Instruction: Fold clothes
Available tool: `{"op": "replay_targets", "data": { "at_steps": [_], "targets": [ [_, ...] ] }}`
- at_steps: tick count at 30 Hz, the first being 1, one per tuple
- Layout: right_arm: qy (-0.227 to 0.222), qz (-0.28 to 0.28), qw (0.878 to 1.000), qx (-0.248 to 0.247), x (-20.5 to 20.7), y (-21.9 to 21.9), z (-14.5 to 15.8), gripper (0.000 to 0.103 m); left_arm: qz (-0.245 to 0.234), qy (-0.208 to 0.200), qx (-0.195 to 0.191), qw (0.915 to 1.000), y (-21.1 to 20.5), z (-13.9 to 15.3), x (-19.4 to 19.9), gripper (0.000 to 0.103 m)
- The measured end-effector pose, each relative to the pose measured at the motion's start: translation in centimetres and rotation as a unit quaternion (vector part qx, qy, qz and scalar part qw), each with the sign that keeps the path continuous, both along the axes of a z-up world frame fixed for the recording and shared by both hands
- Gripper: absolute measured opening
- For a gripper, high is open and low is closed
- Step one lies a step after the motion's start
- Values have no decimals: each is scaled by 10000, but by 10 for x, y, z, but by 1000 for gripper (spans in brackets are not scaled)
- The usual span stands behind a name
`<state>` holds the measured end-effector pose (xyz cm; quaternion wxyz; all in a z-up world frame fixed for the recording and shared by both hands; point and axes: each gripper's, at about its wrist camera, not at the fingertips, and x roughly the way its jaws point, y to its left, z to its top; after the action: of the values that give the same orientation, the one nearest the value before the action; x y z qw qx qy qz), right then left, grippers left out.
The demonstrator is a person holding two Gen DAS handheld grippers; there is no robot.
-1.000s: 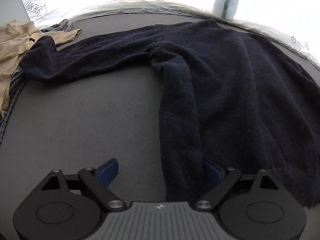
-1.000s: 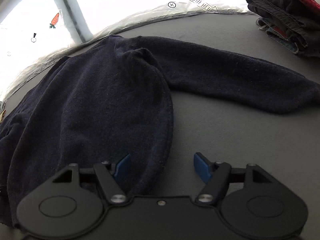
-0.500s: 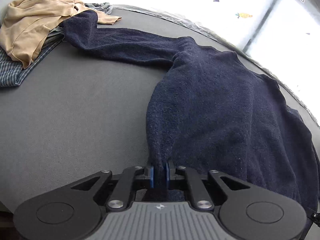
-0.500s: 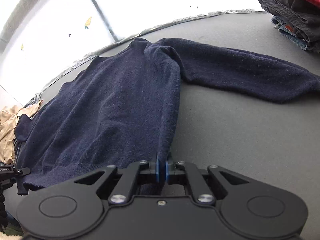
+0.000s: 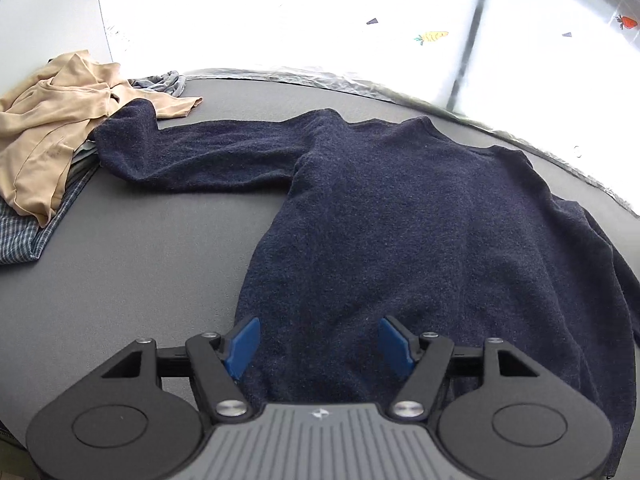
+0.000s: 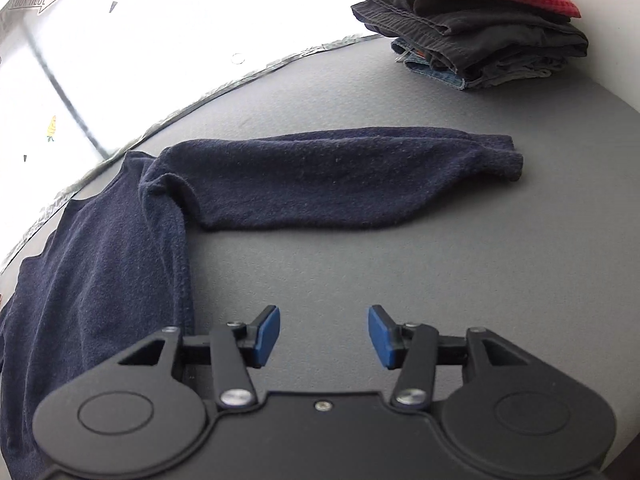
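The navy sweater point(image 5: 420, 220) lay flat; the left gripper point(image 5: 318, 340) hovered spread over its hem, the right gripper point(image 6: 324, 330) spread beside it, both holding nothing.

Fuzzy knit sweater point(image 5: 420, 220) on matt (felt-like) grey table point(image 5: 140, 272).

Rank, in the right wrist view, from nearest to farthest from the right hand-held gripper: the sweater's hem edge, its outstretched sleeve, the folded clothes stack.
1. Sweater's hem edge, just left of the right hand-held gripper.
2. Outstretched sleeve, ahead across the table.
3. Folded clothes stack, far right corner.

Blown-out backlight, fisheye-warped edges, sharp foreground.
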<state>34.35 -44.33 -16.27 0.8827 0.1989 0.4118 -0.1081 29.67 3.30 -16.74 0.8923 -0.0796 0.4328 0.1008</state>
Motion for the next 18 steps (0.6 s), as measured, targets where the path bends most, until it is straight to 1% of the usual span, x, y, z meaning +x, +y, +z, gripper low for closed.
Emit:
{"op": "replay_targets", "data": {
  "at_steps": [1,3,4,6,7,9,12,15,16,18],
  "targets": [
    [-2,-172,9999,-5,-1,-9,0,50,-71,-39,29,10000,-5,3,4,79],
    [-2,-530,9986,-30,-2,-30,-3,51,-213,-116,87,9997,-14,8,11,86],
    [-5,-682,9976,-66,-2,-40,-4,53,-284,-155,116,9994,-19,10,15,87],
    [-31,-977,9950,-183,0,-61,-4,57,-440,-36,209,9988,-34,2,32,91],
    [-58,-1056,9941,-244,2,-69,-4,59,-511,61,247,9984,-43,-3,42,91],
    [-99,-1148,9927,-350,9,-84,-5,60,-603,222,270,9976,-55,-13,61,91],
    [-108,-1249,9908,-511,23,-104,-7,64,-589,406,384,9967,-73,-29,87,91],
    [-172,-1442,9888,-342,35,-124,-11,65,-484,696,520,9950,-84,-47,106,91],
    [-220,-1541,9876,-186,40,-132,-13,66,-460,835,520,9941,-87,-55,112,91],
    [-228,-1655,9859,8,47,-143,-18,68,-275,785,558,9950,-90,-61,111,103]
  ]
}}
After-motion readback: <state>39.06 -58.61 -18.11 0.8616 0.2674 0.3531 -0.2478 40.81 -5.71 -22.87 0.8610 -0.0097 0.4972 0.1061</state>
